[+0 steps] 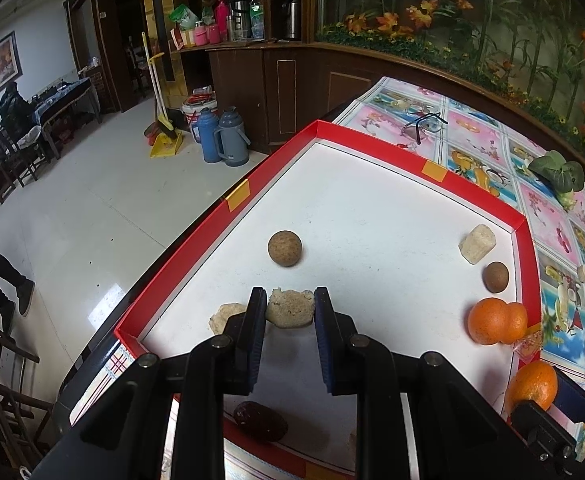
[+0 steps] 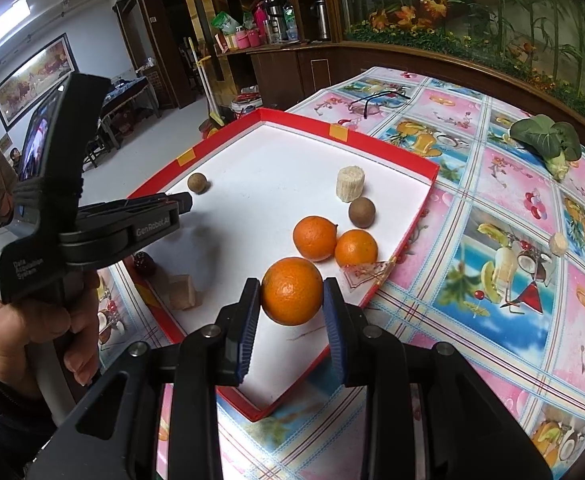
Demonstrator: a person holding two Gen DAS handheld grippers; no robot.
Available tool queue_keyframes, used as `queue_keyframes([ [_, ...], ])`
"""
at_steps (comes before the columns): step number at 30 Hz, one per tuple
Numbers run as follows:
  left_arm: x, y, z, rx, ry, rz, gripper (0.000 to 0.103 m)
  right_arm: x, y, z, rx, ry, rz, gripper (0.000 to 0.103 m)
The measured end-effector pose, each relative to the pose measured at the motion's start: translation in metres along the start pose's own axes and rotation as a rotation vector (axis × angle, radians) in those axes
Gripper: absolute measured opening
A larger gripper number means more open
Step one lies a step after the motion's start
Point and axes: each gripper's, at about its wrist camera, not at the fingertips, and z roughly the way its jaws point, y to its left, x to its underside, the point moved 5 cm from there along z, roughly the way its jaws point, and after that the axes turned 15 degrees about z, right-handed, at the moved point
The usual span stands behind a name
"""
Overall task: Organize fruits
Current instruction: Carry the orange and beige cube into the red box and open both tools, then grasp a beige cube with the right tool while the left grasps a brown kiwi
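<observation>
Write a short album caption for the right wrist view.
Right gripper holds an orange between its fingers above the red-rimmed tray.

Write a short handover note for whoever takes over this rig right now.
Left gripper: fingers either side of a pale fruit chunk on the tray; grip unclear.
Right gripper: shut on an orange, held above the tray's near end.
In the tray: two oranges side by side, two brown round fruits, other pale chunks, a dark red fruit.
Left: set this orange beside the other two, then group the rest by kind.
</observation>
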Motion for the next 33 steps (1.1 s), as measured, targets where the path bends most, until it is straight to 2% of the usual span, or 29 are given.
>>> queue_keyframes([
  [7, 0.001, 0.005, 0.001, -0.014, 0.015, -0.013, 0.025, 0.004, -0.001, 0.007, 0.021, 0.028, 0.005, 0.035],
  [9, 0.001, 0.006, 0.000, -0.012, 0.018, -0.018, 0.038, 0.003, -0.003, 0.005, 0.023, 0.018, 0.009, 0.043],
  [10, 0.001, 0.007, -0.002, -0.022, 0.012, -0.020, 0.050, 0.002, -0.003, 0.004, 0.023, 0.014, 0.011, 0.049],
  [11, 0.001, 0.007, -0.005, -0.030, 0.003, -0.023, 0.057, 0.002, -0.004, 0.000, 0.019, 0.006, 0.016, 0.050],
  [15, -0.001, 0.006, -0.017, -0.024, -0.019, -0.034, 0.063, -0.002, -0.012, -0.017, 0.014, -0.035, 0.037, 0.053],
  [17, -0.002, 0.004, -0.023, -0.024, -0.033, -0.039, 0.069, -0.003, -0.023, -0.029, 0.025, -0.066, 0.047, 0.060],
  [20, -0.006, -0.005, -0.037, -0.005, -0.078, -0.063, 0.075, -0.002, -0.056, -0.050, 0.063, -0.114, 0.098, 0.062],
  [23, -0.012, -0.030, -0.051, 0.037, -0.131, -0.052, 0.078, 0.003, -0.115, -0.071, 0.156, -0.155, 0.179, 0.063],
  [29, -0.020, -0.120, -0.065, 0.137, -0.168, 0.099, 0.078, 0.011, -0.247, -0.098, 0.330, -0.184, 0.400, 0.063],
  [33, -0.021, -0.184, -0.060, 0.199, -0.146, 0.215, 0.078, -0.004, -0.299, -0.093, 0.358, -0.170, 0.469, 0.053],
])
